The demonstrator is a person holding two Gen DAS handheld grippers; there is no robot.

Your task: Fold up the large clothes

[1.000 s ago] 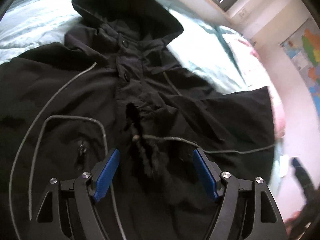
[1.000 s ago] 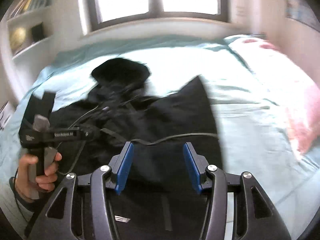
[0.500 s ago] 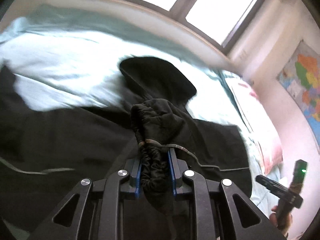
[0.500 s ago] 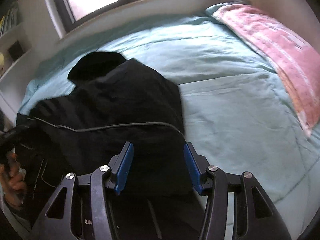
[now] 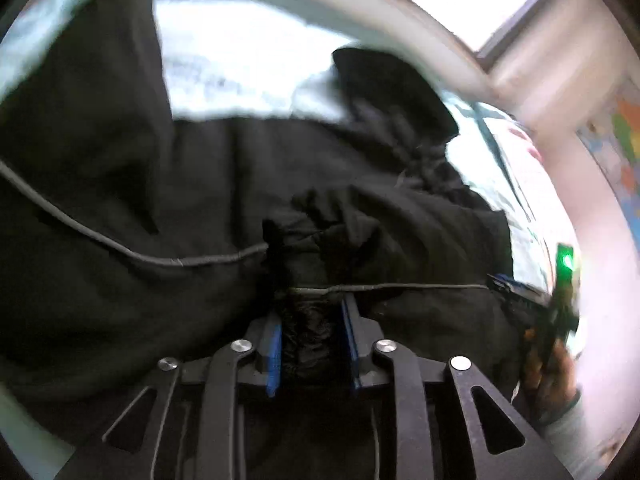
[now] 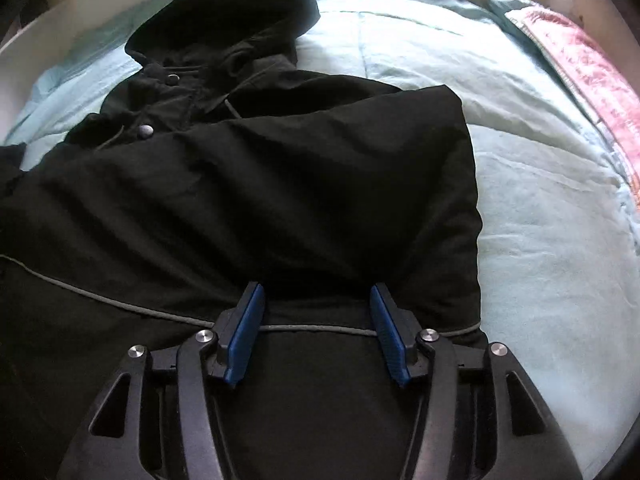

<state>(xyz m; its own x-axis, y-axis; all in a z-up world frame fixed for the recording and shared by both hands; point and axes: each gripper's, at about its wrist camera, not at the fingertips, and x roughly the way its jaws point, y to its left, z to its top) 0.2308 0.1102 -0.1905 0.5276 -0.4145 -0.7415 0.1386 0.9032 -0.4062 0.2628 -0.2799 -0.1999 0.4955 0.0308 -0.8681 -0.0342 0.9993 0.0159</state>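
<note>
— What are you looking at?
— Your black hooded jacket (image 6: pixel 280 184), spread on the bed with its hood (image 6: pixel 224 16) toward the window. One side is folded over the front, two snaps show below the collar, and a grey cord (image 6: pixel 120 300) runs along the hem.
— And the cuff?
— A gathered bunch (image 5: pixel 312 320) is lifted, crumpled.

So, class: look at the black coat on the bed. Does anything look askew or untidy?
Yes. The grey cord trails loose across the black coat, and a bunched clump of cloth sits between the left hand-held gripper's opening jaws, not lying flat.
</note>
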